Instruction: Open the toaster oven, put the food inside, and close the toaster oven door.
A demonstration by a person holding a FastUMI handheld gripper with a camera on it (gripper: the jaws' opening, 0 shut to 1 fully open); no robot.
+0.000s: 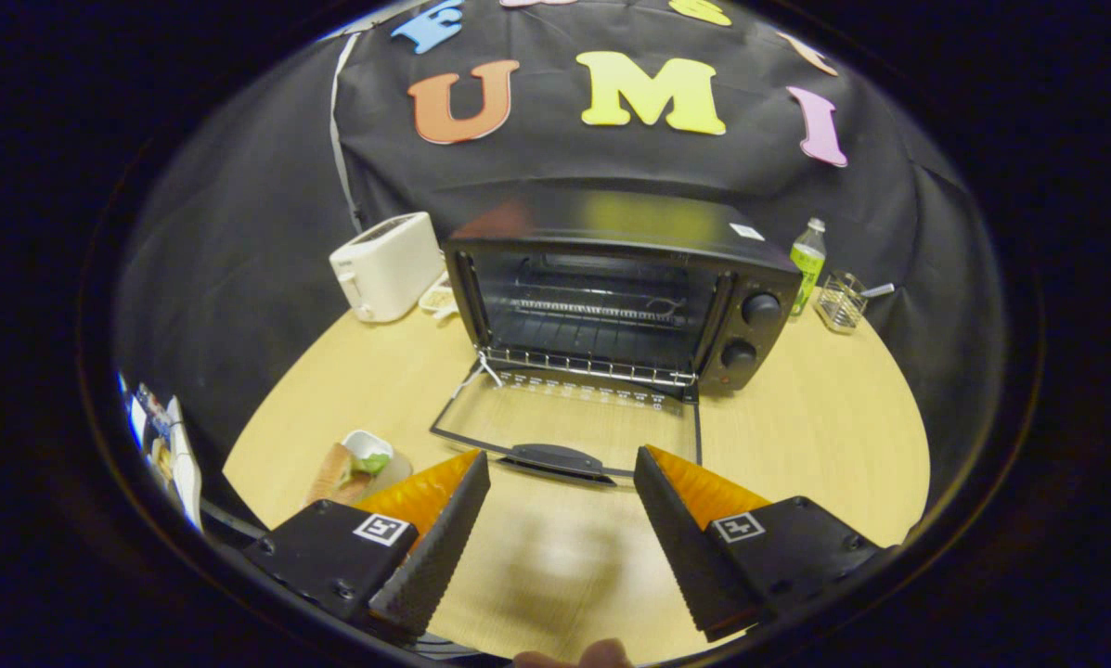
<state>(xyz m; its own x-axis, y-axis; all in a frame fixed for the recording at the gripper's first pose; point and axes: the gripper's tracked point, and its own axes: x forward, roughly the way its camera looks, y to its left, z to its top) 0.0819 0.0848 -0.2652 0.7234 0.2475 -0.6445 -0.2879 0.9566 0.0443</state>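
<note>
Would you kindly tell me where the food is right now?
The food lies on the table, left of the open tool, near the lowered oven door.

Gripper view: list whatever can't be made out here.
- Food beside the open gripper: partly hidden behind one finger, so its kind is unclear.
- Bottle beyond the toaster oven: label too small.
- Wire basket: contents too small.
- Plate behind the toaster: mostly hidden.

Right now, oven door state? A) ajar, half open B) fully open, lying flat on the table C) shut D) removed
B: the door lies flat on the table in front of the oven, handle just ahead of the open, empty tool; the rack inside is bare.
</note>
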